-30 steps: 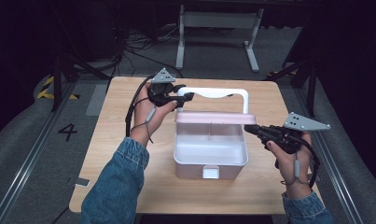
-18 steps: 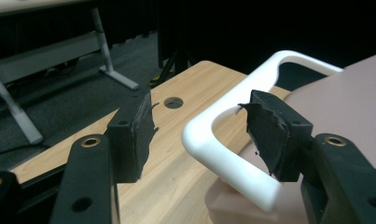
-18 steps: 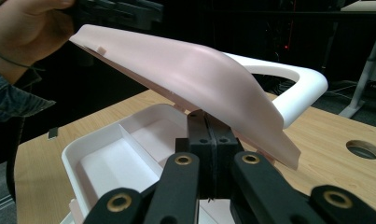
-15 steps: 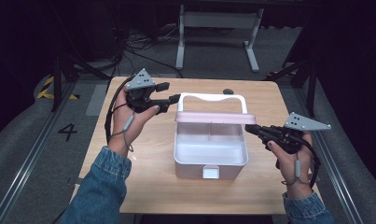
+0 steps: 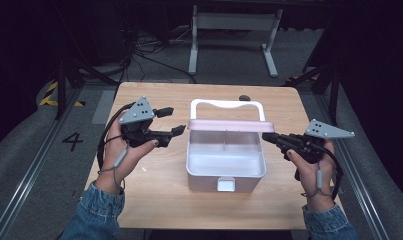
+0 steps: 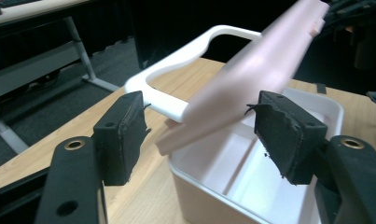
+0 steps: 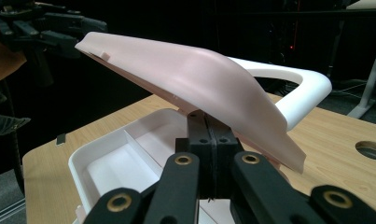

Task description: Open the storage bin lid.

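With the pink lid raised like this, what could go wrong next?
1. The left tool has just been opening beside the pink lid, nothing between its pads; the raised lid could drop shut.
2. The right tool is shut at the white box; a pull might drag or tip it.

In the right gripper view, the right gripper (image 7: pixel 205 140) has its jaws pressed together under the pink lid (image 7: pixel 185 74); whether the pads clamp the lid's edge is hidden by the lid itself. The lid also covers the rear of the white box (image 7: pixel 106 163). In the left gripper view, the lid's far end (image 6: pixel 311 18) is blurred and cut off by the top edge. The small dark object (image 5: pixel 244 98) on the table (image 5: pixel 154 200) is too small to identify.
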`<state>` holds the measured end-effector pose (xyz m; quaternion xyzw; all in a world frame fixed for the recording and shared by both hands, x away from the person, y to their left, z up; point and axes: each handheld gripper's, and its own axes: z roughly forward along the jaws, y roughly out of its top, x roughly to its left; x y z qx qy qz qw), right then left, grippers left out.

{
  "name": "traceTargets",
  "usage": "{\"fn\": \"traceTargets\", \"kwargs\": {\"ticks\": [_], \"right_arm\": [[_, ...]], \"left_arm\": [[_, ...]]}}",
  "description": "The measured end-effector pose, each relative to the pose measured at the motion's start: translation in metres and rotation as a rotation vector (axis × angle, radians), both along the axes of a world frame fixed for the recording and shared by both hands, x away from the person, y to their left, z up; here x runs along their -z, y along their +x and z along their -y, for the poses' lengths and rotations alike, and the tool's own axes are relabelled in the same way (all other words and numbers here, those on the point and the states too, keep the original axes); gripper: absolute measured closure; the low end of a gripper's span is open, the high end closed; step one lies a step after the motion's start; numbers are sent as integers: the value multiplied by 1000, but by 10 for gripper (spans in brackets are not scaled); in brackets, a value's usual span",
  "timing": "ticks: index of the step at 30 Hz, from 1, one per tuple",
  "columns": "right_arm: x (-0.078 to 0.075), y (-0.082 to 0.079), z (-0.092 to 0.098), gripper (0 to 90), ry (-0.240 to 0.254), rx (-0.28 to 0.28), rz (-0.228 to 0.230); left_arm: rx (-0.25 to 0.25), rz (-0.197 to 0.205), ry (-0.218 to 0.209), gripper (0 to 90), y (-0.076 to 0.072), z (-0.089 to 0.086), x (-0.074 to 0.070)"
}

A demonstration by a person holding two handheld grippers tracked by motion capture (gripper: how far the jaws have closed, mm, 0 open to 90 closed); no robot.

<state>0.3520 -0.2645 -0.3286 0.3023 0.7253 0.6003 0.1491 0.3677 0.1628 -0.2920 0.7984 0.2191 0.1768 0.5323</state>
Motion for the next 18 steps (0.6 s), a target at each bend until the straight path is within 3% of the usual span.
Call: {"fn": "traceTargets", "kwargs": {"ticks": [6,18], "right_arm": [[0,1,0,900,12,-4,-2],[1,2,1,900,31,-20,-17]], "left_arm": [[13,7,15,315,-2,10,10],[10,9,-11,308,4,35,19]]}}
